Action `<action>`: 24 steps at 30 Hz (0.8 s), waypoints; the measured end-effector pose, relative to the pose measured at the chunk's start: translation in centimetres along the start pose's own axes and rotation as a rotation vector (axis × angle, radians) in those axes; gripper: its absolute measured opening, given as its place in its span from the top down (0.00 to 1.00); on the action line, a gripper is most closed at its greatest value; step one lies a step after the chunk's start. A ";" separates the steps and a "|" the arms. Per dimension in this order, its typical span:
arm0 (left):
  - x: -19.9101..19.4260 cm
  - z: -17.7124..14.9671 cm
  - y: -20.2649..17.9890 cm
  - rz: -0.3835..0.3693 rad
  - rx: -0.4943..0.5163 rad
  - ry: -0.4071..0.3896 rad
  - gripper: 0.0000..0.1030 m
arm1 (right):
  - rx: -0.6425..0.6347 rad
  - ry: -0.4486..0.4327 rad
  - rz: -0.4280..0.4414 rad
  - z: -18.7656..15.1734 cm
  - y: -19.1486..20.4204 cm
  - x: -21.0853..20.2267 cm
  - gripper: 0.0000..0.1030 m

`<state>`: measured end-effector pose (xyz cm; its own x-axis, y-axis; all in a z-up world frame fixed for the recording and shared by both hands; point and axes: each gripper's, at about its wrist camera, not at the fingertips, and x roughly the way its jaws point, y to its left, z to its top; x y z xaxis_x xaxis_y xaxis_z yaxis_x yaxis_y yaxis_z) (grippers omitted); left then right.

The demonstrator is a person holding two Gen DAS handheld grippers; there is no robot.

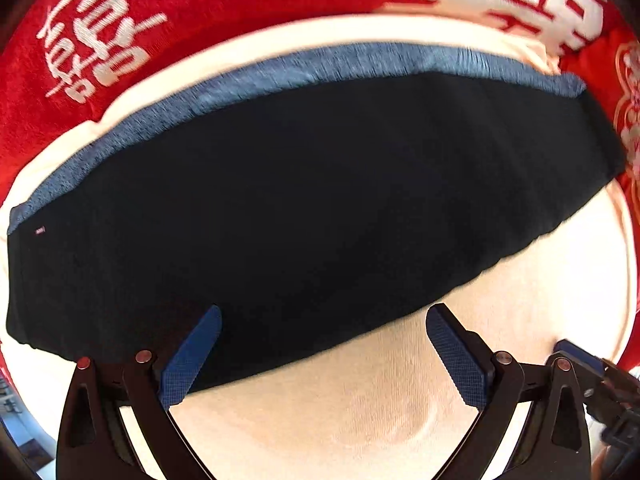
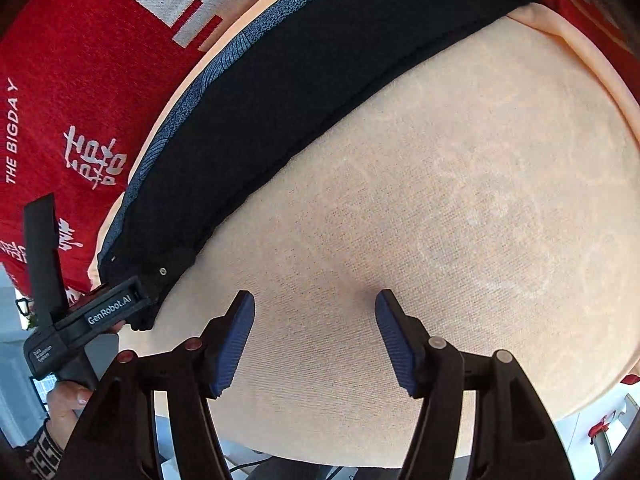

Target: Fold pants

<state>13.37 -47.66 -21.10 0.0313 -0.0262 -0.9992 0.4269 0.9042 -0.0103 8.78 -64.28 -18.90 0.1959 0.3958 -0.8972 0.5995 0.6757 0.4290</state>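
The dark navy pants (image 1: 304, 208) lie folded into a flat band on a cream cloth (image 1: 360, 400), with a lighter blue patterned layer (image 1: 280, 68) showing along the far edge. My left gripper (image 1: 324, 316) is open just above the near edge of the pants, its left finger over the fabric, holding nothing. In the right wrist view the pants (image 2: 288, 92) stretch along the upper left. My right gripper (image 2: 316, 300) is open and empty over the bare cream cloth (image 2: 460, 208), apart from the pants. The left gripper body (image 2: 92, 316) shows at the pants' near end.
A red blanket with white lettering (image 1: 160, 4) lies under the cream cloth and beyond it, also in the right wrist view (image 2: 80, 80). The cream cloth's near edge (image 2: 360, 462) drops off to the floor. A hand (image 2: 66, 400) holds the left gripper.
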 end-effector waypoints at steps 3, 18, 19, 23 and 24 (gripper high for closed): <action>0.4 -1.0 -2.0 0.067 0.065 -0.007 0.00 | 0.004 0.000 0.006 -0.1 -0.2 -0.3 0.35; 1.5 -1.0 -3.1 0.094 0.070 0.007 0.00 | 0.109 -0.167 0.023 4.5 -4.8 -4.6 0.35; 1.5 -1.1 -3.4 0.093 0.070 0.008 0.00 | 0.117 -0.187 0.024 5.3 -5.1 -4.8 0.35; 0.1 -1.9 -1.5 0.094 0.066 0.005 0.00 | 0.159 -0.228 0.074 7.1 -6.1 -5.1 0.35; 0.3 -1.6 -1.3 0.096 0.064 0.004 0.00 | 0.173 -0.233 0.085 7.4 -6.5 -5.2 0.35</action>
<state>11.40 -48.19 -21.48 0.0713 0.0608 -0.9956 0.4792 0.8733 0.0876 9.58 -75.30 -17.84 0.4120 0.2801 -0.8671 0.6924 0.5223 0.4977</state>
